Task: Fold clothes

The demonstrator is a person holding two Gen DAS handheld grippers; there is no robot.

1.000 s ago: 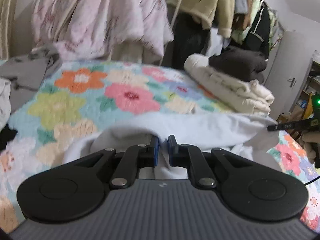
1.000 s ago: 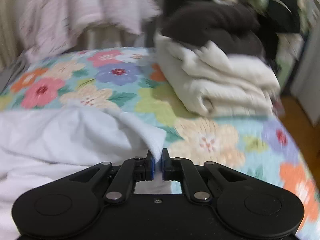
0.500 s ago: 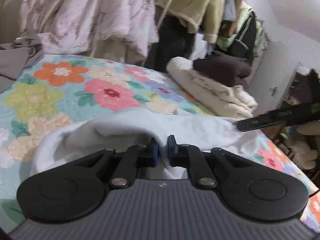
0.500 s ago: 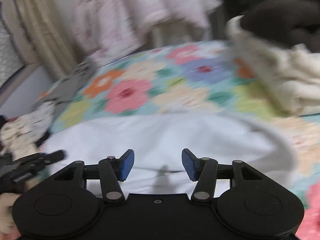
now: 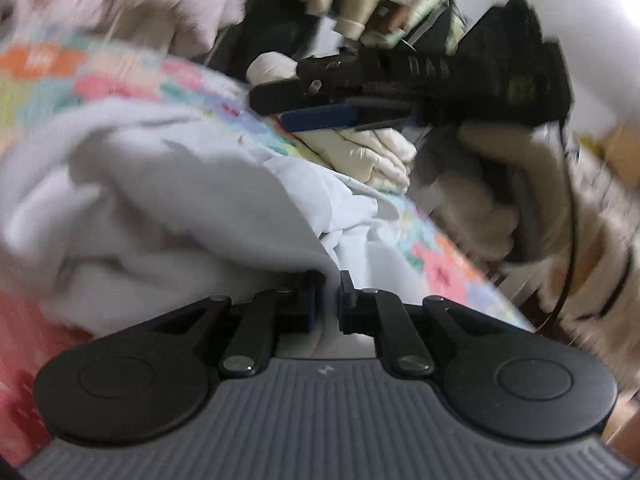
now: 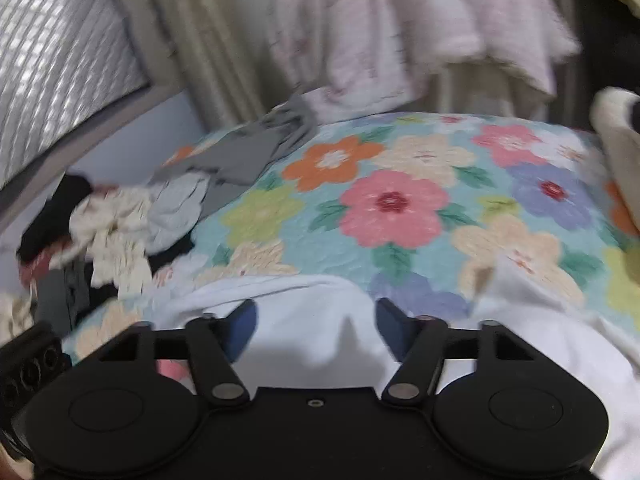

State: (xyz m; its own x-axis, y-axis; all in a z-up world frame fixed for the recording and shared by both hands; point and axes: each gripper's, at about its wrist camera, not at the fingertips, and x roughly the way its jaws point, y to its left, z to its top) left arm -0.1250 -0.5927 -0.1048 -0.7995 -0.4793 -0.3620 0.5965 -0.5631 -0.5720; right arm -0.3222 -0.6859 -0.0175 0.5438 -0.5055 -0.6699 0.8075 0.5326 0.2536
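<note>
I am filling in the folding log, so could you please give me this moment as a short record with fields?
surface: bed with floral quilt
garment in work: white garment, bunched on the quilt
left tool: shut on a fold of the white garment
right tool: open, its jaws have just been opening; the garment lies below, unpinched
unfolded pile: mixed clothes at the quilt's left edge
folded stack: cream fabric behind the right tool
image quality: left wrist view blurred

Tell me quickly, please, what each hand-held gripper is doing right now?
Left hand-held gripper: shut on the white garment.
Right hand-held gripper: open, jaws just opened, holding nothing, above the white garment.
</note>
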